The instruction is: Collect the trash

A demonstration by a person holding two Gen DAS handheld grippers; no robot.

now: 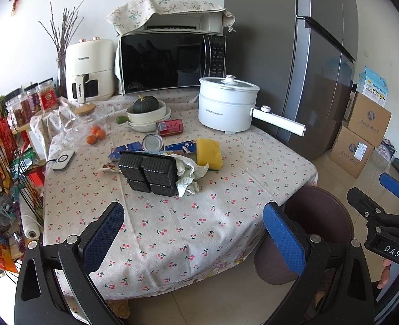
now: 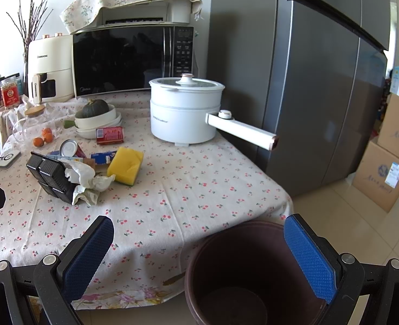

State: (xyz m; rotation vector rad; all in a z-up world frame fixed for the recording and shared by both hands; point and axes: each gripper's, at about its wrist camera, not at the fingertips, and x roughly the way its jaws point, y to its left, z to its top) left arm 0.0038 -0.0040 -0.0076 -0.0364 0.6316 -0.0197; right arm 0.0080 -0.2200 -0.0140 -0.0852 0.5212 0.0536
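Note:
Trash lies mid-table: a black plastic tray tipped on edge, crumpled paper against it, a red can on its side, a tin can, and blue wrappers. A dark brown bin stands on the floor at the table's near right corner. My left gripper is open and empty above the table's near edge. My right gripper is open and empty, over the bin's rim.
A yellow sponge, a white electric pot with a long handle, bowls with a squash, a microwave, an air fryer and a glass jar stand on the cherry tablecloth. A grey fridge and cardboard boxes stand right.

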